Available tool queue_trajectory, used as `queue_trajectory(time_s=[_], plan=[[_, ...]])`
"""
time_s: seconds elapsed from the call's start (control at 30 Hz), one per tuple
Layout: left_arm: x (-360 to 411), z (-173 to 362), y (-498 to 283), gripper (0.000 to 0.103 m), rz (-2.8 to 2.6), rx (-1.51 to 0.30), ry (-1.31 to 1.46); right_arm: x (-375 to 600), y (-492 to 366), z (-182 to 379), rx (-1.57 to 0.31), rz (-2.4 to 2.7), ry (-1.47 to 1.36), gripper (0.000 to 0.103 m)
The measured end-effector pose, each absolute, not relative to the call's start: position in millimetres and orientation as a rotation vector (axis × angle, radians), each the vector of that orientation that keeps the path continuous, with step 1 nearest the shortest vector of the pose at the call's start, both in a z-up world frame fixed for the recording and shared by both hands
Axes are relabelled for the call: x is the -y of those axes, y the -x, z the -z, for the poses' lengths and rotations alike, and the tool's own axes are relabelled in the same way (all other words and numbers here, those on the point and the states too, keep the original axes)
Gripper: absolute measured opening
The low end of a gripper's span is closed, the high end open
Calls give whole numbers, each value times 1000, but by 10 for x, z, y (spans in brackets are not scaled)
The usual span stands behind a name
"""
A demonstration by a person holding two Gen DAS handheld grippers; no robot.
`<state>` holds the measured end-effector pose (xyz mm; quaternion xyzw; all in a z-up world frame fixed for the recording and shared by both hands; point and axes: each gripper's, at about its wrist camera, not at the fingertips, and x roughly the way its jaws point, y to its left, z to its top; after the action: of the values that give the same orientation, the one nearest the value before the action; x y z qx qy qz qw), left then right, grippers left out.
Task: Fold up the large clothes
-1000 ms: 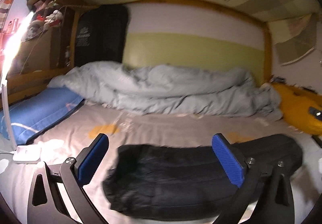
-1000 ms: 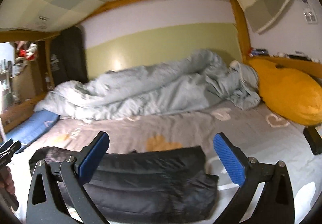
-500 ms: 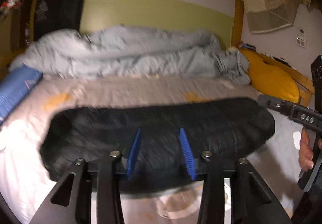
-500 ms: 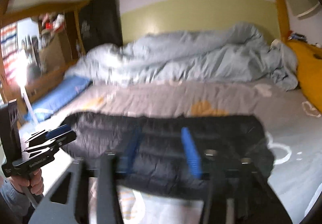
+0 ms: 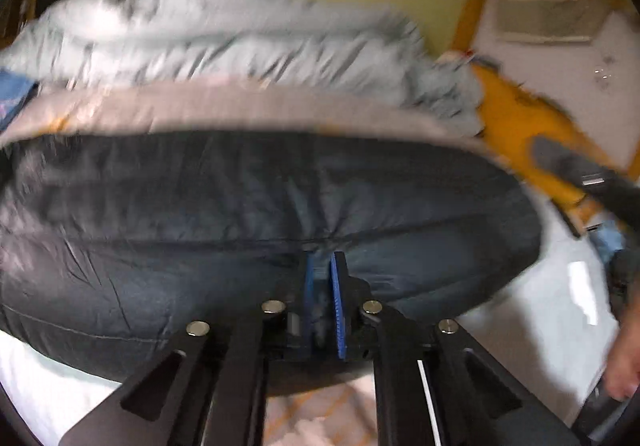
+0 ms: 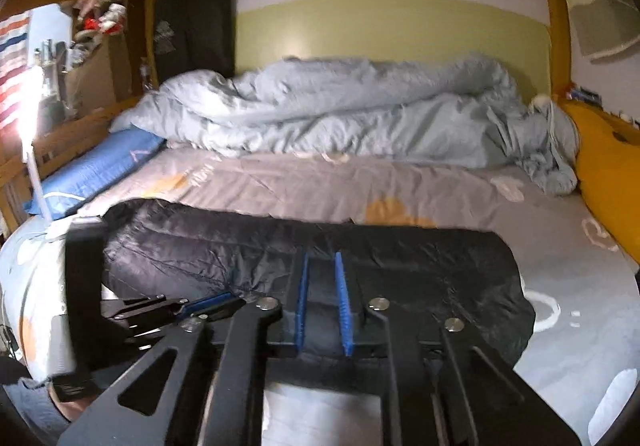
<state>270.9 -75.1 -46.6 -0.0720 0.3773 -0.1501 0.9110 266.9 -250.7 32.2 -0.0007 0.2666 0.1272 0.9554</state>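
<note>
Left wrist view is smeared with motion, but the essentials read: the left gripper (image 5: 322,266) has its blue fingers (image 5: 337,310) nearly together, with a pinch of the black puffer jacket (image 5: 240,213) caught between them at its near hem. Its jaws have just been closing, and the fabric puckers toward the pinch, which suggests a real hold, not a mere touch.

From the right wrist view, the right gripper (image 6: 322,270) has also just been closing; its fingers (image 6: 345,310) stand a little further apart and a thicker fold of the same jacket (image 6: 400,270) fills the gap between them, so I judge it clamped on the near edge too. The left tool shows at the lower left of this view, low against the jacket's edge.

The jacket lies flat on the bed (image 6: 560,286), on the patterned grey sheet, near the front edge, well apart from the heaped pale-blue duvet (image 6: 340,117) along the far wall and the yellow pillow (image 6: 608,173) at the right. Its long axis runs left to right across both views, parallel to the bed's near edge.

Two grips spaced along that near edge make sense for a fold away from the person: lifting both points together would keep the edge straight as it carries over. Which end is collar and which is hem I cannot tell.
</note>
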Motion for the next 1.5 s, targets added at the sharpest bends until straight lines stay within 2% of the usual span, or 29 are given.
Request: queue_trajectory(time_s=[0.07, 0.13, 0.4, 0.63, 0.87, 1.0, 1.2, 1.23, 1.3, 1.37, 1.5], plan=[[759, 666, -2832, 6, 286, -833, 146, 2558, -2759, -259, -597, -296, -40, 3], [736, 775, -2851, 5, 287, -814, 157, 2593, -2867, -161, -676, -344, -77, 1], [598, 857, -2819, 5, 330, -783, 243, 2261, -3295, 154, -861, -463, -135, 1], [529, 886, -2844, 4, 353, -786, 289, 1794, -3988, 736, -1132, -403, -137, 0], [527, 884, -2834, 4, 346, -793, 282, 1716, -4531, 769, -1049, -344, -140, 0], [535, 872, -2826, 4, 344, -792, 274, 1723, -4849, 809, -1066, -280, -197, 0], [576, 824, -2785, 4, 327, -774, 238, 1987, -4576, 441, -917, -295, -318, 2], [571, 815, -2780, 5, 330, -771, 240, 2072, -4407, 331, -853, -291, -329, 4], [551, 781, -2761, 5, 340, -758, 249, 2216, -3998, 97, -718, -265, -319, 17], [548, 696, -2675, 5, 352, -711, 237, 2364, -3515, -53, -579, -211, -297, 40], [501, 400, -2364, 5, 312, -499, 172, 2448, -2737, -110, -415, -129, -195, 64]])
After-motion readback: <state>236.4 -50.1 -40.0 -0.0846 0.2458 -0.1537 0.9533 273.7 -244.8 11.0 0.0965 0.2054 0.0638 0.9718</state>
